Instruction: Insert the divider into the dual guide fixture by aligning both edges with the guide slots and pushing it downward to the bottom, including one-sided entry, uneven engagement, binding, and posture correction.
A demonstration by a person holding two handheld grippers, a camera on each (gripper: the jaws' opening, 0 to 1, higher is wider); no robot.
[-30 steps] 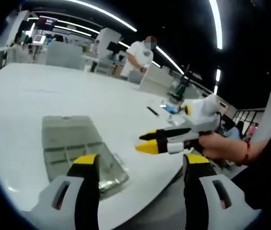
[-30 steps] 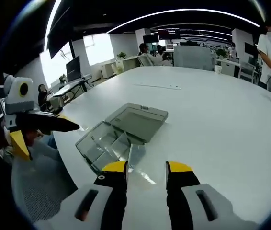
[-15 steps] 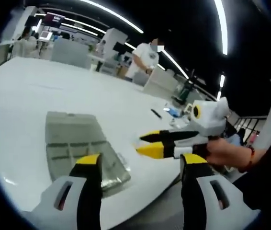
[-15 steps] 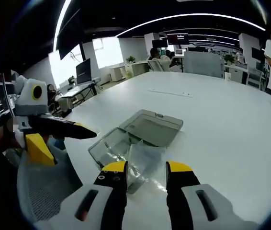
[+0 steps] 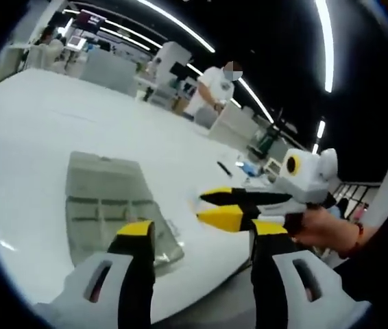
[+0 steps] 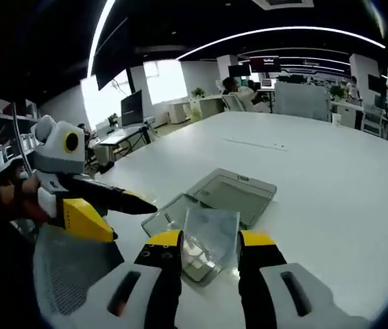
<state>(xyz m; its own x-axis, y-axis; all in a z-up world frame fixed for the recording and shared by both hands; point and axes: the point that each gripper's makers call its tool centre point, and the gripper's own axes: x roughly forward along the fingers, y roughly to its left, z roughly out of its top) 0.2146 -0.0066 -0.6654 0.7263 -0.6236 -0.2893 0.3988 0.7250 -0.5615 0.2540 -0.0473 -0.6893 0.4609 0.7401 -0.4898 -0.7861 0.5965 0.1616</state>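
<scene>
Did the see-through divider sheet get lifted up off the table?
Yes. The divider now stands up between the right claw tips, above the open clear box.

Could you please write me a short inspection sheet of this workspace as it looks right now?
Surface: white table, mostly bare.
Job's things: clear compartment box lying open near the table edge; clear divider between the right tongs.
Clutter: small dark items farther along the table.
Grippers: left tongs open and holding nothing, off the table edge; right tongs around the divider, grip unclear.
Cables: nothing seen.
Surroundings: open office, desks, monitors, ceiling light strips, people in the background.
</scene>
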